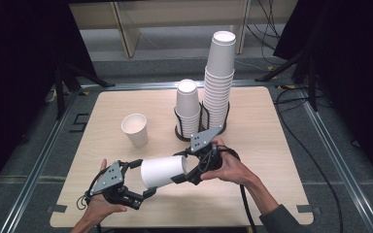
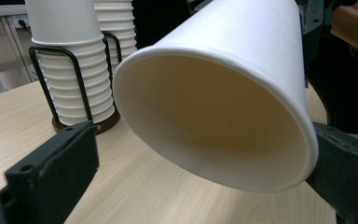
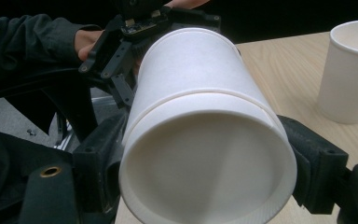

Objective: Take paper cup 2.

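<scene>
High view: a paper cup point(image 1: 162, 171) lies on its side above the near middle of the surface point(image 1: 272, 145), held between the two hands. The right tongs point(image 1: 187, 171) clamp its right end. The left tongs point(image 1: 143, 177) stand wide at its left end. Far of it are a loose cup point(image 1: 135, 129) and two cup stacks point(image 1: 209, 92) in a wire rack point(image 1: 201, 127).

Risk, as I judge it: with one grip only, the cup may tip or slide out, or the thin wall may crush.

Left gripper view: the cup's open mouth point(image 2: 214, 121) faces the camera. The left jaw stands clear of the rim; the right jaw sits at the rim, contact uncertain.

Right gripper view: both jaws press the sides of the cup point(image 3: 205, 140); beyond it, the other tongs point(image 3: 121, 56). A seam ringing the wall suggests two nested cups; a pull could separate them suddenly.
</scene>
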Demonstrator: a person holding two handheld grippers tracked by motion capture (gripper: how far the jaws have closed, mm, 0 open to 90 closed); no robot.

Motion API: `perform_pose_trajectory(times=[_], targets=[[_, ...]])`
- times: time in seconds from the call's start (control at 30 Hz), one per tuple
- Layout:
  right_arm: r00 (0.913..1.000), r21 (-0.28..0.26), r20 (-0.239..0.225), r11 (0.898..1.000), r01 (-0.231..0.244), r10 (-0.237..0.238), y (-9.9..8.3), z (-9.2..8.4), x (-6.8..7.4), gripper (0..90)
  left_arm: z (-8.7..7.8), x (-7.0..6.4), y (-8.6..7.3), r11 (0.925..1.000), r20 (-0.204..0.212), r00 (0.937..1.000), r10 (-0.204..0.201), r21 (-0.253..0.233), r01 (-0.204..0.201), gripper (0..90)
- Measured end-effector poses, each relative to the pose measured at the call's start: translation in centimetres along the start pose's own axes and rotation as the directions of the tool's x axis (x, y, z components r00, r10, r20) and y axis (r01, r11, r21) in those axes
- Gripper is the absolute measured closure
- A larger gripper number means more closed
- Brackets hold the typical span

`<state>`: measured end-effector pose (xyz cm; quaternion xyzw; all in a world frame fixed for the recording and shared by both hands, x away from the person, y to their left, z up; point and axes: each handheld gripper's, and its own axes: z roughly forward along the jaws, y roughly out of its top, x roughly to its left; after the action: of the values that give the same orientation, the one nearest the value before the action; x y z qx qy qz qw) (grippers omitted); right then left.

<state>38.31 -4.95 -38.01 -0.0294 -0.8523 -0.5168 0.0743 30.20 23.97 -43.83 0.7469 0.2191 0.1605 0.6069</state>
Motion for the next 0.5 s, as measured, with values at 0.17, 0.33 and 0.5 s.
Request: perform_pose_trajectory(times=[0.17, 0.33, 0.5], targets=[[0.9996, -0.012, -0.019, 1.0, -0.023, 0.023, -0.04, 0.1, 0.1, 24.4, 0.36, -0.19, -0.14, 0.9998, 0.008, 0.9998, -0.018, 0.001, 0.018, 0.0], [0.999, -0.04, -0.045, 0.999, 0.0, -0.002, -0.09, 0.56, -0.11, 24.4, 0.67, -0.43, -0.14, 1.0, 0.014, 0.9999, -0.006, -0.002, 0.006, 0.0], [0.9975, -0.027, -0.07, 0.999, -0.017, 0.015, -0.09, 0.88, 0.05, 24.4, 0.6, -0.56, -0.07, 0.9997, 0.028, 0.9995, 0.013, -0.021, -0.013, 0.0]])
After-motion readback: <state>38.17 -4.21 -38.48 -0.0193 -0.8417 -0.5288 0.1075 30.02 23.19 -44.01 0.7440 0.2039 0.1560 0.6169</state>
